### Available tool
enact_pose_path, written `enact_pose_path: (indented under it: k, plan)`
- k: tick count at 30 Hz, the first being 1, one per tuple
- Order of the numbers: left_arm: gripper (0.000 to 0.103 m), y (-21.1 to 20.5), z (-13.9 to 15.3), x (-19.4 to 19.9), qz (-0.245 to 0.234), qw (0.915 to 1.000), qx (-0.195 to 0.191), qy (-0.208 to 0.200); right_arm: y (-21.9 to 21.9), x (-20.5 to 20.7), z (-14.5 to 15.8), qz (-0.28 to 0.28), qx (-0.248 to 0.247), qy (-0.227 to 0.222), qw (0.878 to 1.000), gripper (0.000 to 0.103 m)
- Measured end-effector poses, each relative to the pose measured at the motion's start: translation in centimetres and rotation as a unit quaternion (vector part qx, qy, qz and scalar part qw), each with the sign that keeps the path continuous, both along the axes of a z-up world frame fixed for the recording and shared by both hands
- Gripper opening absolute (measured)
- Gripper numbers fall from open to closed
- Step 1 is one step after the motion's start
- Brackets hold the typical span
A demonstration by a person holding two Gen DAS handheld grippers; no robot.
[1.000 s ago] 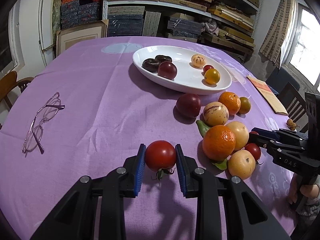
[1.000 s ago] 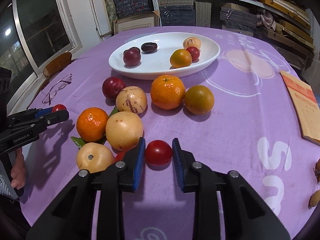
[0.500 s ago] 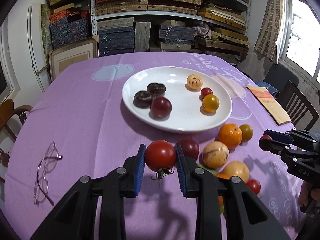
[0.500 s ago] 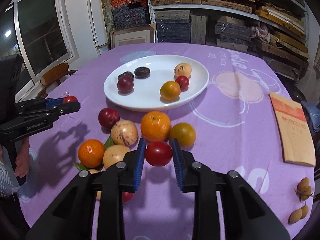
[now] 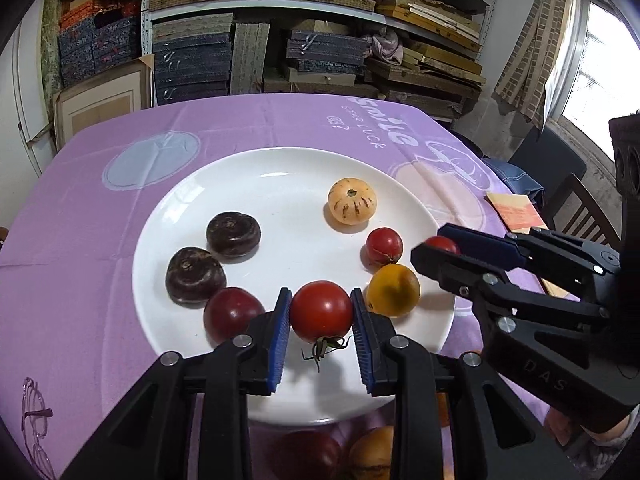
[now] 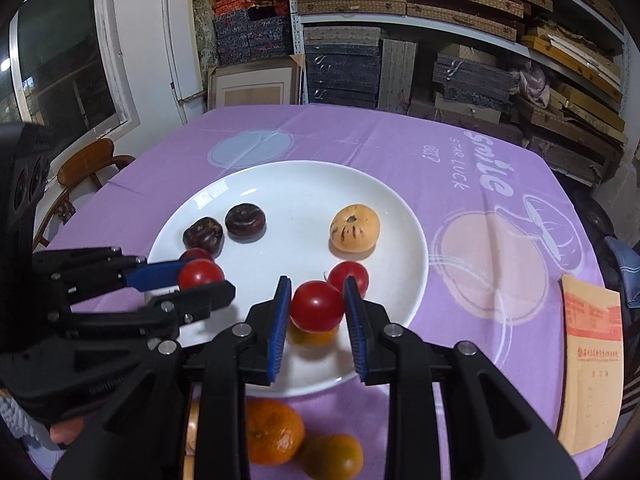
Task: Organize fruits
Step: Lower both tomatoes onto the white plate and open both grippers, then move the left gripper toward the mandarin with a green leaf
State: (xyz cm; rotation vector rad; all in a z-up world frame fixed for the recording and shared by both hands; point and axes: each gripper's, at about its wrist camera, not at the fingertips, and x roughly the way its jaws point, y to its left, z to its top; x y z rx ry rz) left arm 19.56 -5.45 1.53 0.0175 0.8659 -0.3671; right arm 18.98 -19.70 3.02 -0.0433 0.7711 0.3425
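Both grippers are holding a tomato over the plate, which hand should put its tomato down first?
Probably left: the left gripper holds its tomato over bare white plate. The right gripper's tomato hangs above the yellow-orange fruit.

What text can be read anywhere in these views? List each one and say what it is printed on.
"smile": on the purple tablecloth, beyond the plate.
"STAR LUCK": on the tablecloth, beside "smile".
"DAS": on the body of the right gripper, as seen from the left wrist view.
Small digits beside "STAR LUCK": too blurred to read.
Red and black print on the brown envelope: too small to read.
Lettering on the left gripper's body: too dark to read.
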Motion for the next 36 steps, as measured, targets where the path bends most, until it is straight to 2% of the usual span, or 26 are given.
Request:
enact_pose_path:
  k: [2,4,5,6,7,8,12,16,19,23,28,30,33,36]
  plan:
    - [0.033,-0.3,-0.4,0.6,0.004,1.0,0.005,-0.001,-0.1,1.4,0.0,-0.01,0.001,-0.003,1.0,0.026]
    - [0.04,-0.4,-0.8,0.9,0.008,0.9999,0.008,-0.003,0.0,2.7,-0.1,-0.017,0.004,-0.003,1.0,0.028]
    - [0.044,-0.4,-0.8,1.0,0.012,0.9999,0.011,-0.004,0.0,3.4,-0.2,-0.019,0.007,-0.001,1.0,0.033]
    - [0.051,-0.5,-0.9,1.1,0.013,0.9998,0.013,-0.004,0.1,4.2,-0.4,-0.016,0.009,0.008,1.0,0.054]
    - [0.053,-0.4,-0.9,1.1,0.011,0.9998,0.013,-0.005,0.2,4.8,-0.7,-0.015,0.013,0.017,1.0,0.064]
    - [0.057,-0.4,-0.8,1.0,0.012,0.9998,0.013,-0.007,0.2,5.3,-0.8,-0.021,0.017,0.014,1.0,0.069]
    - [0.062,0.6,0.2,0.3,0.02,0.9996,0.013,-0.017,-1.5,4.8,-0.4,-0.039,0.042,0.004,0.998,0.069]
    - [0.062,2.6,1.1,-0.9,0.032,0.9993,0.005,-0.019,-3.4,1.8,1.1,-0.048,0.046,-0.022,0.998,0.07]
    - [0.062,4.0,1.4,-2.5,0.044,0.9989,0.003,-0.019,-4.6,-1.3,1.9,-0.052,0.047,-0.04,0.997,0.08]
    - [0.062,5.6,0.9,-5.1,0.062,0.9977,0.014,-0.024,-5.7,-5.8,2.4,-0.059,0.039,-0.066,0.995,0.085]
    - [0.062,7.4,-0.1,-8.3,0.097,0.9949,0.014,-0.024,-6.1,-10.7,1.8,-0.077,0.026,-0.09,0.993,0.096]
    - [0.063,8.3,-0.3,-9.4,0.112,0.9935,0.006,-0.021,-6.0,-12.4,1.3,-0.087,0.014,-0.101,0.991,0.097]
    - [0.07,9.5,-0.3,-10.8,0.143,0.9895,0.004,-0.018,-5.9,-14.6,0.0,-0.095,0.006,-0.097,0.991,0.099]
    - [0.071,9.8,-0.2,-12.2,0.146,0.9891,-0.004,-0.015,-6.1,-16.2,-1.5,-0.096,0.01,-0.084,0.992,0.099]
